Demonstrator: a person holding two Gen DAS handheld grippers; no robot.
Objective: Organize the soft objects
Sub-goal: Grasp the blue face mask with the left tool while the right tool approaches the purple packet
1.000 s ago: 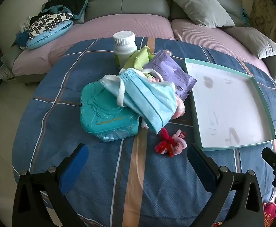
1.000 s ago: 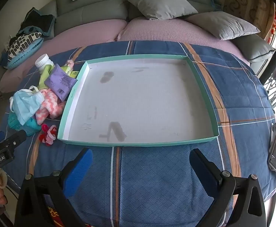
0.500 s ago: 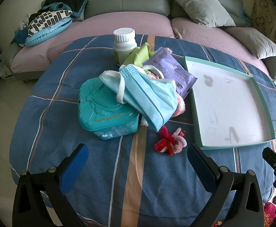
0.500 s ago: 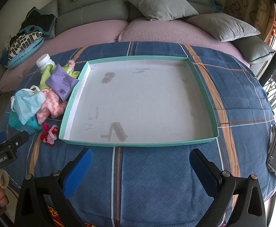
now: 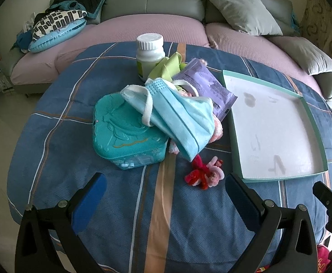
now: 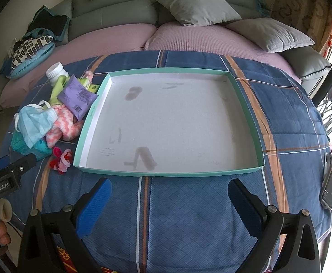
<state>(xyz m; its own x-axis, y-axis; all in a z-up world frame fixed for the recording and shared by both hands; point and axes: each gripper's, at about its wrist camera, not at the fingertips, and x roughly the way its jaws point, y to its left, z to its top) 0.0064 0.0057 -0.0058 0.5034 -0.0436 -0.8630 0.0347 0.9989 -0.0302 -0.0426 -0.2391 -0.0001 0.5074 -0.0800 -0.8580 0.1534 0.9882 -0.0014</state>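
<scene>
Your left gripper (image 5: 166, 195) is spread wide with nothing in it, just short of the pile. Left of the tray (image 6: 245, 95): teal box (image 5: 125, 134), blue face mask (image 5: 184, 118) draped over it, red-pink plush (image 5: 203, 176) near the tray's corner. Your right gripper (image 6: 169, 201) is also wide apart, holding nothing, in front of the tray.

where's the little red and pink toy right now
In the left wrist view the red and pink toy lies on the blue quilt, just left of the tray, below the face mask.
</scene>
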